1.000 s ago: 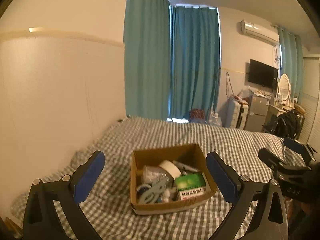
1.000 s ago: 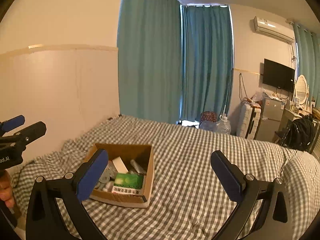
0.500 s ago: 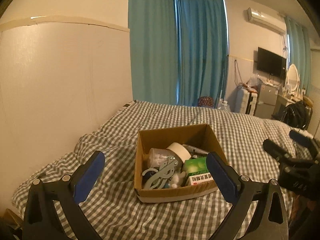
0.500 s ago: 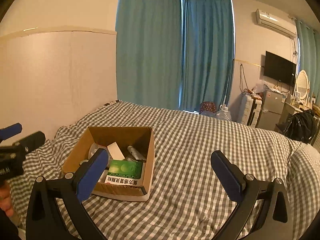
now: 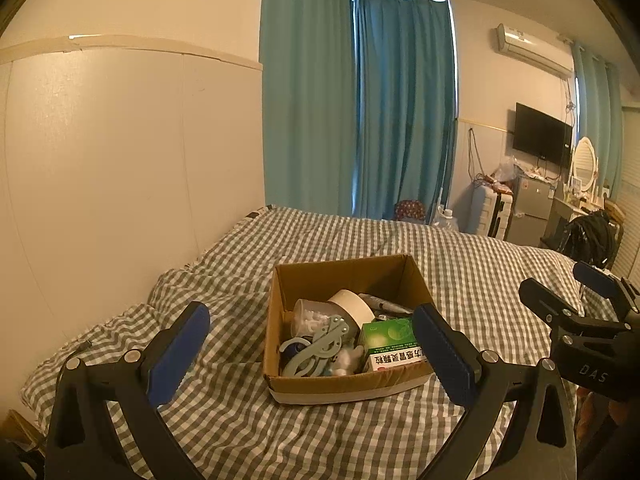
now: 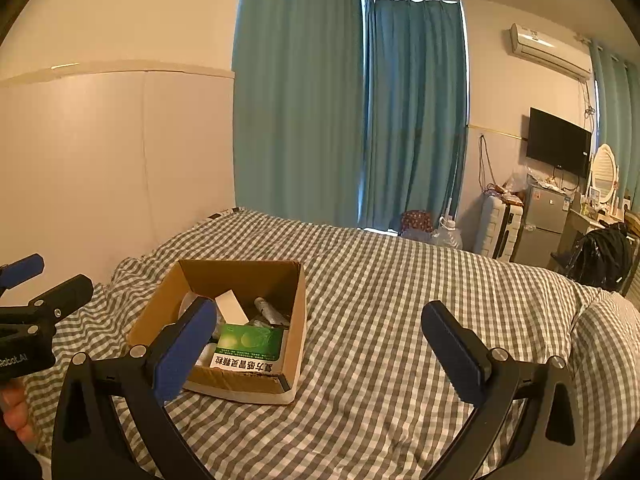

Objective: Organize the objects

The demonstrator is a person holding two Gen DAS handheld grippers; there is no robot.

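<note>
An open cardboard box sits on the checked bed. Inside lie a green medicine carton, a white tape roll, a clear jar of white bits, a pale blue plastic clip and a grey tube. My left gripper is open and empty, hovering just in front of the box. My right gripper is open and empty, to the right of the box; it also shows at the right edge of the left wrist view.
A white wall panel runs along the bed's left side. Teal curtains hang behind the bed. A suitcase, small fridge, TV and black backpack stand at the far right.
Both grippers have moved closer to the box and lower over the bed; the box looks larger and nearer the centre. Both stay open and empty.
</note>
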